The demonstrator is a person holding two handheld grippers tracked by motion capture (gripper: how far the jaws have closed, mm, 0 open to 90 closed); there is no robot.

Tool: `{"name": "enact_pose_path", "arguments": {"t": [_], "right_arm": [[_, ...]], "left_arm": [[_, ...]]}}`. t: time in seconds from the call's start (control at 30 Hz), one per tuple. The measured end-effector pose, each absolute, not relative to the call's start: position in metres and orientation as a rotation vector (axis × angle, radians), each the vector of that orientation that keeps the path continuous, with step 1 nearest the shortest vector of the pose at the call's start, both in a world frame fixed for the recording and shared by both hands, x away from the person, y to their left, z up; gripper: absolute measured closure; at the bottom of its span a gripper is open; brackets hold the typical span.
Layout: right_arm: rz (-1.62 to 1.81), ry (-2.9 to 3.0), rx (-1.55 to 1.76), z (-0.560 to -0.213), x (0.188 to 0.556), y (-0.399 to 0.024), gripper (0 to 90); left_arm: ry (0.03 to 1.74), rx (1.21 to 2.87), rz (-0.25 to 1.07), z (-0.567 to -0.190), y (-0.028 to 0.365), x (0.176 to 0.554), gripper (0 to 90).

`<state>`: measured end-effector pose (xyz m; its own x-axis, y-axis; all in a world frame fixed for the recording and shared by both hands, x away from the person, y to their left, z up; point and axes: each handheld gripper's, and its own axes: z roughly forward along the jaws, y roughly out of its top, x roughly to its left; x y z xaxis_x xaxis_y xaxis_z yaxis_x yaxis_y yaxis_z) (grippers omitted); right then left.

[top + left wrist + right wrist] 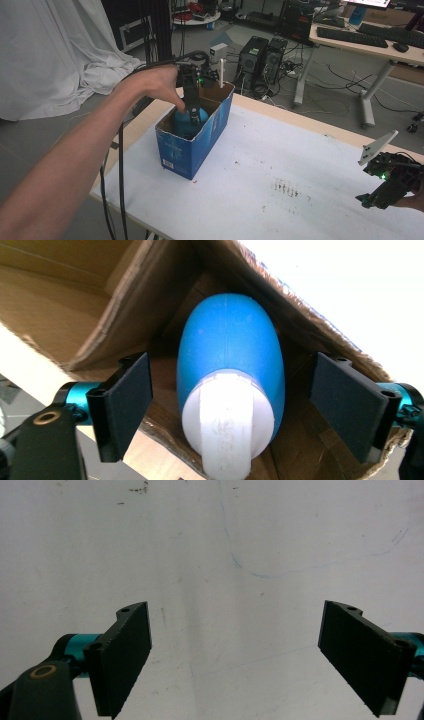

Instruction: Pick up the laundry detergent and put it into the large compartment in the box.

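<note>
the left gripper [230, 405] is lowered into a blue cardboard box [197, 132] at the tabletop's [280, 165] far left, jaws wide around a blue bottle [230, 355]; the right gripper [235, 655] is held wide, empty, near right.

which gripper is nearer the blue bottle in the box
Left. The left gripper is down in the box, jaws open on either side of the blue bottle. The right gripper hovers over the table's far right edge.

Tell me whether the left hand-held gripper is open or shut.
Open. The left hand-held gripper has its jaws spread either side of the blue bottle inside the cardboard box, gaps showing on both sides.
</note>
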<state>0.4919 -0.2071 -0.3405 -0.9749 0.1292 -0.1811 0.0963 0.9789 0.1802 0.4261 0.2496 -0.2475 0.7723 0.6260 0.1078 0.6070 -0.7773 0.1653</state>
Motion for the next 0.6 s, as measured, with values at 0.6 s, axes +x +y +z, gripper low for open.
{"name": "enact_pose_path", "arguments": {"t": [0.6], "right_arm": [[0.254, 2.935, 0.173, -0.341, 0.492, -0.207, 13.0]], "left_arm": [[0.811, 2.846, 0.321, -0.198, 0.211, 0.419, 16.1]]}}
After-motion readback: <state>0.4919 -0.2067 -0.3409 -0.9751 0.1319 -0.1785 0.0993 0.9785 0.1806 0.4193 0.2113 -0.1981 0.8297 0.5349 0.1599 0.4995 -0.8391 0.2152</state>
